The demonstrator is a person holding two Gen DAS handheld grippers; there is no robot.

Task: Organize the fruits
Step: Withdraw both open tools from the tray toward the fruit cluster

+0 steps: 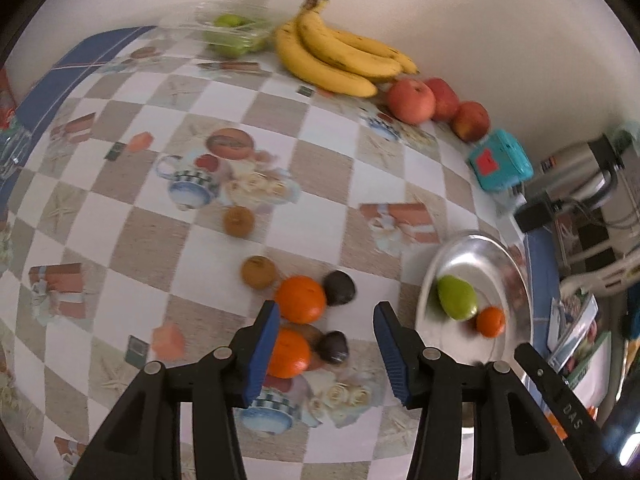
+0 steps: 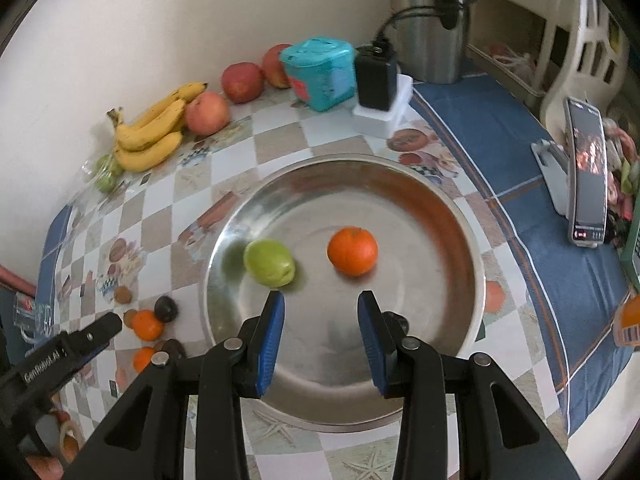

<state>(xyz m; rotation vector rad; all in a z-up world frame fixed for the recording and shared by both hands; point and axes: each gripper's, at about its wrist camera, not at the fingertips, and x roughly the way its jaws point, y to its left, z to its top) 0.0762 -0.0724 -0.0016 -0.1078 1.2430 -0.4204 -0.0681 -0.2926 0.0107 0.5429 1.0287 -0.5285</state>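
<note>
Left tongs (image 1: 326, 320): the blue pads stand apart with nothing clamped between them. They hang over the checked tablecloth (image 1: 160, 240) and point steeply down. A cluster of loose fruit lies right at the tips. One orange (image 1: 300, 299) sits just ahead of the left pad. A second orange (image 1: 290, 354) sits lower, partly hidden behind that same pad. Two dark round fruits (image 1: 339, 288) lie next to the oranges, on the side toward the gap. Two small brown fruits (image 1: 258, 272) lie farther ahead and to the left.

Right tongs (image 2: 321, 304): the pads also stand apart and grip nothing. They hang over the near part of a round metal pan (image 2: 420, 208). A green fruit (image 2: 269, 262) rests in the pan just ahead of the left pad. An orange fruit (image 2: 352, 251) rests in the pan ahead of the gap, apart from the green one. Neither fruit touches a pad.

Far ahead of both tongs, along the wall, lie a bunch of bananas (image 1: 336, 56), three red apples (image 1: 412, 102) and a clear box of green fruit (image 1: 236, 34). A teal container (image 2: 320, 72) stands beside the apples. A phone on a stand (image 2: 586, 172) is well off to the right of the right tongs.
</note>
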